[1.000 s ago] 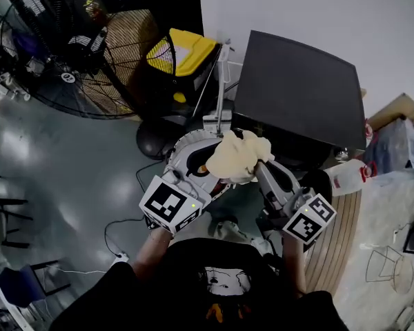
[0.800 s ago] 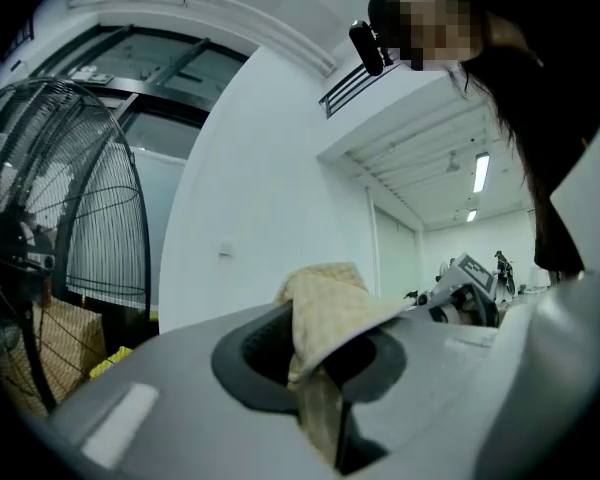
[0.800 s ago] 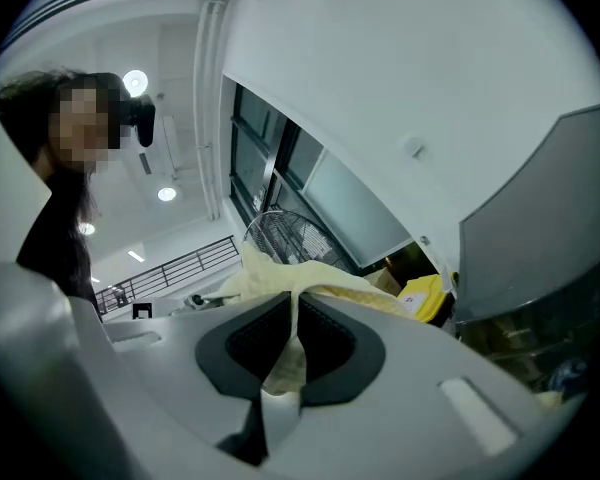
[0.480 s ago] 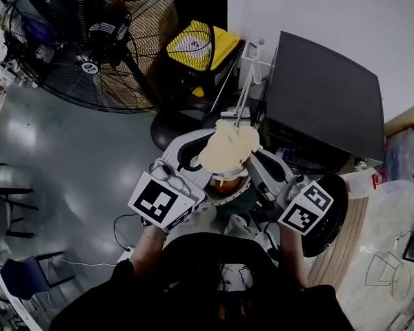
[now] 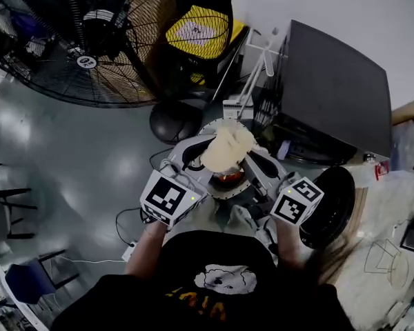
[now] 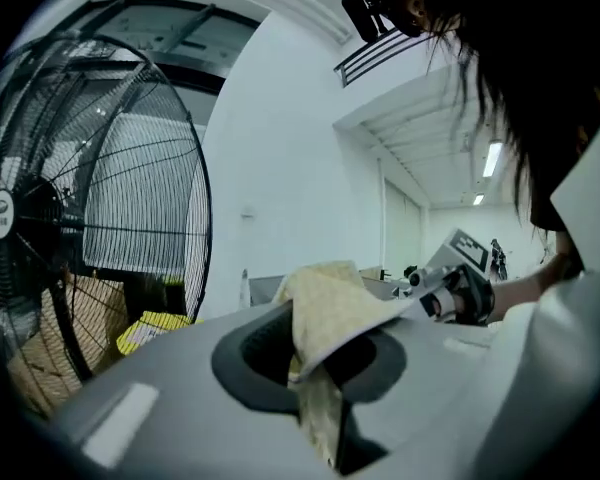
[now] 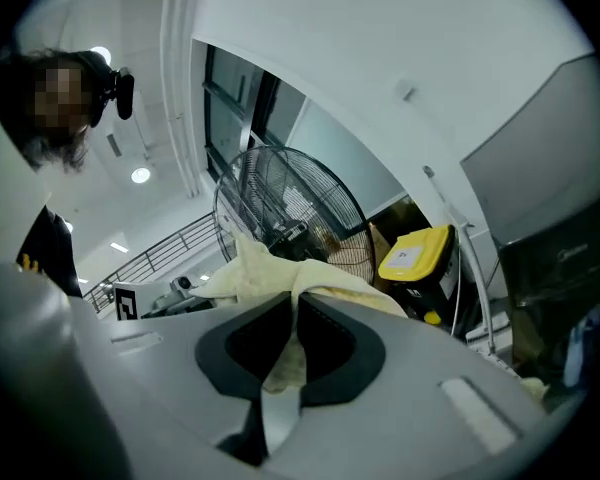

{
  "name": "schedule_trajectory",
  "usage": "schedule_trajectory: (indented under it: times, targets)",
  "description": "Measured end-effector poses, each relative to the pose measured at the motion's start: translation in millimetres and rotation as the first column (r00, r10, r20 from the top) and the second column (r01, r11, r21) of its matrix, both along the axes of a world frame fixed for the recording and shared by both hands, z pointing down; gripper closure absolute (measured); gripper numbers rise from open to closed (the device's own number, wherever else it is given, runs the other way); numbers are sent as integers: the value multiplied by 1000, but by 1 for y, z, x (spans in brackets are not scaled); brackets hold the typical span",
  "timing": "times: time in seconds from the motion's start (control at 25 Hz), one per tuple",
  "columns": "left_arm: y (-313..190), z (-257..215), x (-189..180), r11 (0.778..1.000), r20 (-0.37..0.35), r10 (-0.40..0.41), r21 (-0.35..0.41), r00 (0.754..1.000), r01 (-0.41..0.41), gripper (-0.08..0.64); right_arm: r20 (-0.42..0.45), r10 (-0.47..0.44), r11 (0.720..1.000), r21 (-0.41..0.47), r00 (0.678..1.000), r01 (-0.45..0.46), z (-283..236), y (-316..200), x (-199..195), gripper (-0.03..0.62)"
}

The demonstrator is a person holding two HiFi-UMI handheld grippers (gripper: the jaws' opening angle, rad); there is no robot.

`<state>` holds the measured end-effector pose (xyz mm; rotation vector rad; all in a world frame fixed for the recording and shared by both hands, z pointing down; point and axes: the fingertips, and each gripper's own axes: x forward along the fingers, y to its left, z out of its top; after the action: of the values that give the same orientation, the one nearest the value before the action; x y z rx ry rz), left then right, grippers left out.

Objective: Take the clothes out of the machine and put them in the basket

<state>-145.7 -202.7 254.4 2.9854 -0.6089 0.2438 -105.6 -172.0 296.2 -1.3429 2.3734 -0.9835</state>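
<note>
The head view is dim and low in contrast, dark at its corners; soft glare patches lie on the grey floor point(image 5: 62, 150) at the left, and the white wall point(image 5: 331, 5) at far right is brightest, with the pale cloth point(image 5: 226, 147). Both gripper views are round fisheye pictures with black corners and bent edge lines. Ceiling strip lights point(image 6: 494, 158) and a round lamp point(image 7: 140, 175) shine from above. Up close, the left gripper point(image 6: 315, 368) and right gripper point(image 7: 292, 348) look soft and unfocused.
</note>
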Motion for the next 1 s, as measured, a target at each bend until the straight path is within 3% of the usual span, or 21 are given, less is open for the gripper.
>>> schedule_trajectory:
  times: [0.24,0.52,0.72,1.0]
  targets:
    - [-14,73,-10,994,92,49,-102,995,-40,511,-63,16,991,-135,998,-25,68,-13,-12,546]
    - [-20,167,-12,971,210,137,-222,968,-89,511,-104,54,952,-295,993,-83,157,-20,-13,546]
    - [-23,232,-10,953,306,219,-271,926,-136,511,-138,88,911,-390,986,-136,217,-22,-2,546]
    - [-27,306,3,921,388,296,-357,873,-154,511,-192,102,860,-475,976,-184,285,-24,18,545]
